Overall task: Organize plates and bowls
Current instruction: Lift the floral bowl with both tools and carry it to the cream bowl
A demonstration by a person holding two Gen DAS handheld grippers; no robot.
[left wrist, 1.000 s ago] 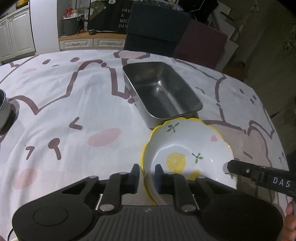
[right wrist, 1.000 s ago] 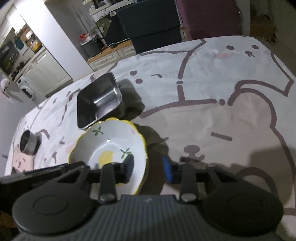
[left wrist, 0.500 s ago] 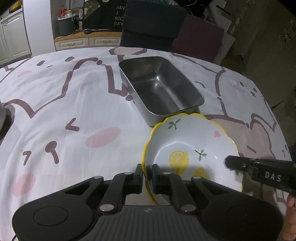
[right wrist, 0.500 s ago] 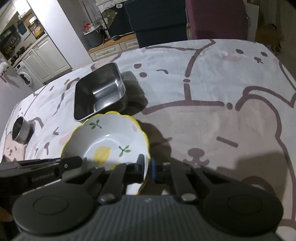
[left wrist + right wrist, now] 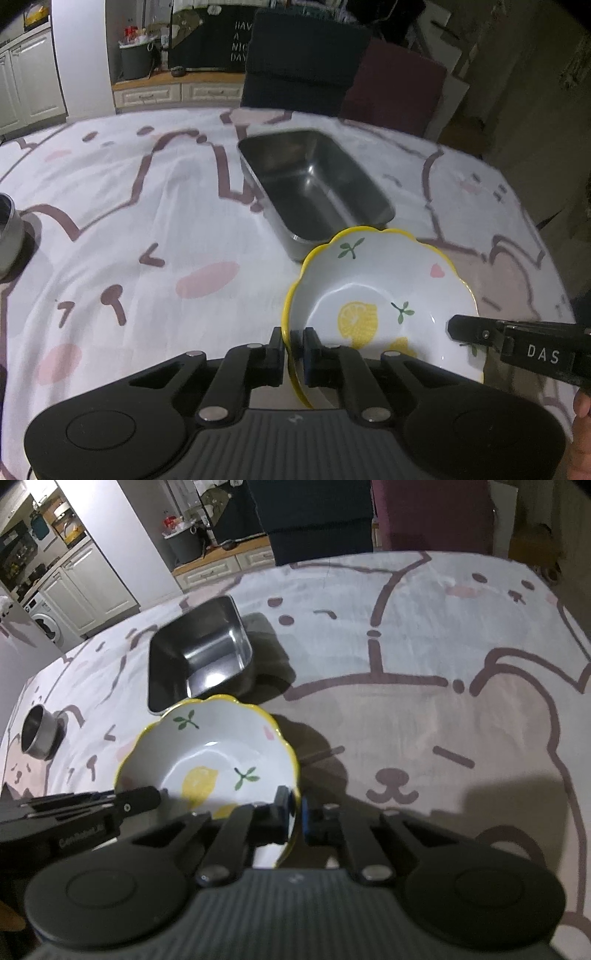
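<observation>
Left gripper pinches near-left rim of lemon bowl; right gripper clamps opposite rim; bowl just in front of steel tray, over tablecloth; risk: thin glazed rim slips if hands pull unevenly, bowl tilts, knocks tray.

right gripper: "DAS" | dark banner: "HAVE A NICE DAY"
</observation>
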